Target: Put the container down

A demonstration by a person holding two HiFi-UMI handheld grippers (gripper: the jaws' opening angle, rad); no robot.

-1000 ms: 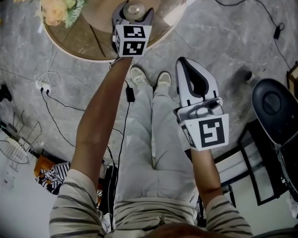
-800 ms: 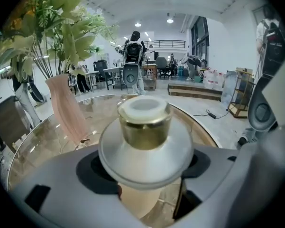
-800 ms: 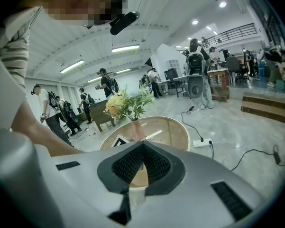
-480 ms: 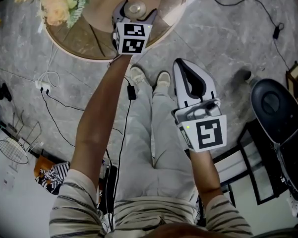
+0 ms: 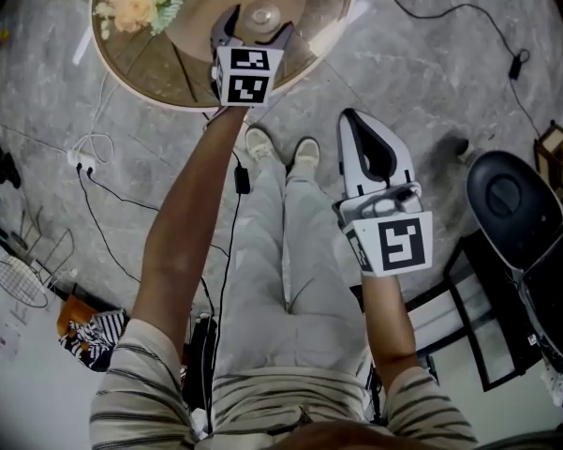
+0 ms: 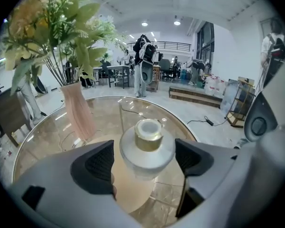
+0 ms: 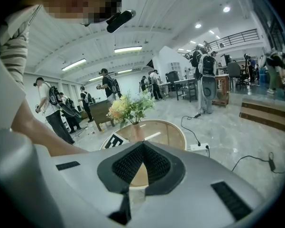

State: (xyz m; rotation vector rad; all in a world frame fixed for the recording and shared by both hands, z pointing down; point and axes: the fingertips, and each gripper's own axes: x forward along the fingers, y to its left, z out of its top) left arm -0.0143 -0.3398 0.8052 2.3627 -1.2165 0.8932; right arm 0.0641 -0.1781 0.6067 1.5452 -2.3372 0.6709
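Left gripper (image 5: 255,28), top centre, wide open around the untouched container (image 6: 148,148) on the worktop (image 6: 109,113); withdraw straight back without nudging.

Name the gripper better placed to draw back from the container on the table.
The left gripper: its fingers stand open either side of the container on the table. The right gripper is shut, off over the floor.

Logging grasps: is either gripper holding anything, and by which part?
Nothing is held. The container stands released between the left gripper's open jaws; the right gripper is shut, empty.
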